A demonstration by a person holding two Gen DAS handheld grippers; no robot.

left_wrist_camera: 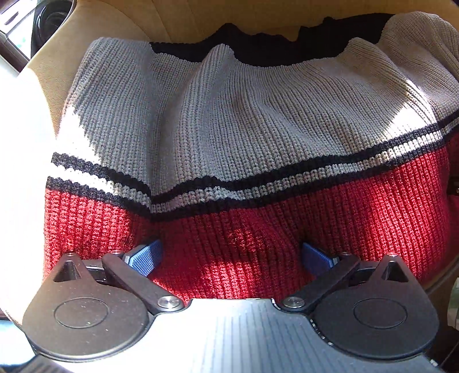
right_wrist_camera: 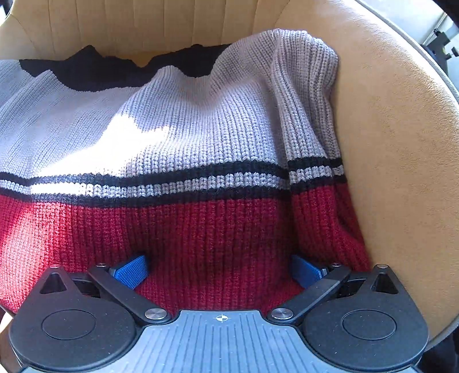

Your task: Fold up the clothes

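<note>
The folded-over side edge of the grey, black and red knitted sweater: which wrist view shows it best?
Right wrist: the sweater's folded edge lies fully visible against the tan seat. Left wrist crops it at the frame's corner.

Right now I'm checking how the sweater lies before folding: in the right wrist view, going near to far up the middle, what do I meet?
Red band → black-and-grey stripes → grey panel → black band → tan seat back.

furniture: tan chair (right_wrist_camera: 396, 149), suede-like, curved back with vertical seams | light: hard sun, bright patches, left side of left view blown out | top-left corner, left view: dark round thing (left_wrist_camera: 53, 20), unclear
</note>
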